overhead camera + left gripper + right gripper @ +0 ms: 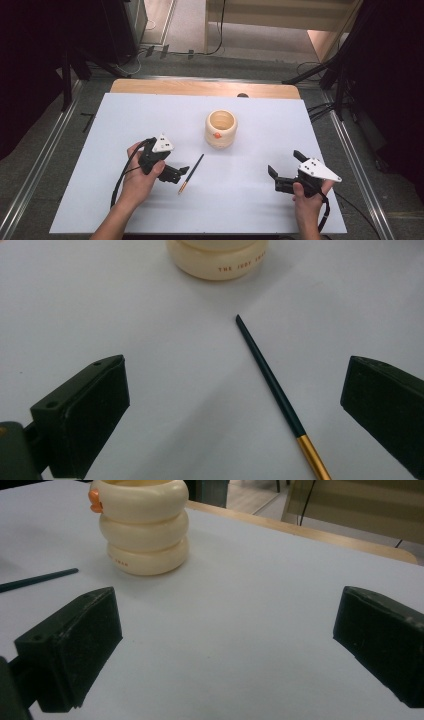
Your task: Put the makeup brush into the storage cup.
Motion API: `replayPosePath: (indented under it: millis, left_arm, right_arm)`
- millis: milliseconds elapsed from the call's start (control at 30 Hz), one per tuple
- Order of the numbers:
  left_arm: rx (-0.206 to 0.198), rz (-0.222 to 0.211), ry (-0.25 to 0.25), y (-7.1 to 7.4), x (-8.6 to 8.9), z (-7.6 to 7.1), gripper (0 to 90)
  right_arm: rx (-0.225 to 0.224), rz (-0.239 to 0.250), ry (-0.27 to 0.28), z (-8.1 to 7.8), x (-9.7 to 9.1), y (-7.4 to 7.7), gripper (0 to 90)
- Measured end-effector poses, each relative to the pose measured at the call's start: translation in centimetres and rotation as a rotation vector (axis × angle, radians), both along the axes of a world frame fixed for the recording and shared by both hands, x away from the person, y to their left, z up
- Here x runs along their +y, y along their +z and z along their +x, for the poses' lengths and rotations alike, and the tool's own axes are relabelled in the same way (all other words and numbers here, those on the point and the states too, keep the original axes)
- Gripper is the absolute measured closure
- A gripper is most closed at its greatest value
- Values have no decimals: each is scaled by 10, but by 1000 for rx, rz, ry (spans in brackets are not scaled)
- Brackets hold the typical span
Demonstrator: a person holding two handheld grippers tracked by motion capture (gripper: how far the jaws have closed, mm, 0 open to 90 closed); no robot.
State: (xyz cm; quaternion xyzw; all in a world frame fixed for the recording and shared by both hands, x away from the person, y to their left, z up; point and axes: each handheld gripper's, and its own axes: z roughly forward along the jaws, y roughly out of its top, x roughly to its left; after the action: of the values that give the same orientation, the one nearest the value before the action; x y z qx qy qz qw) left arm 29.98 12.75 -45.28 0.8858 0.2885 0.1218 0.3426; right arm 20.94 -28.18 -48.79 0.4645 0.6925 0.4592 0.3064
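A thin dark stick with a gold end (191, 173) lies on the white table sheet (260, 125), pointing up towards a cream ringed cup (220, 129) that has a small orange knob on its side. My left gripper (179, 174) is open right beside the stick's gold end. In the left gripper view the stick (270, 380) lies on the sheet between the two wide-apart jaws, with the cup (217, 257) beyond it. My right gripper (285, 163) is open and holds nothing at the front right, facing the cup (142, 525). The stick's tip (35, 580) shows at the left there.
The sheet covers a wooden table whose bare edge (200, 87) shows at the back. Metal rails (45, 155) run along both sides of the table. Cables lie on the floor (190, 50) behind it.
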Motion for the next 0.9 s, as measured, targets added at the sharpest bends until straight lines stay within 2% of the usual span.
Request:
replayPosePath:
  millis: [100,300,400,500,700,767,800,867,900]
  left_arm:
    - [16,43,-4,-1,-7,0,0]
    - [86,78,-6,-6,-16,3,0]
    - [111,117,-21,-8,-20,3,0]
    - [122,162,-26,-9,-25,3,0]
    - [158,222,-37,-15,-35,0,0]
    - [166,226,-33,-16,-38,0,9]
    - [166,233,-30,-15,-39,-1,60]
    - [169,233,-28,-15,-41,-2,74]
    - [160,241,-24,-15,-42,-2,123]
  right_arm:
    - [0,-9,5,1,1,-1,0]
    - [10,-9,4,1,2,-1,0]
    - [10,-9,7,2,3,-2,0]
    - [12,-10,11,2,5,-2,0]
    - [18,-12,9,3,6,-3,0]
    - [19,-12,8,3,5,-3,0]
    - [20,-10,7,3,5,-3,0]
    - [22,-10,7,3,5,-3,0]
    - [22,-11,7,3,5,-3,0]
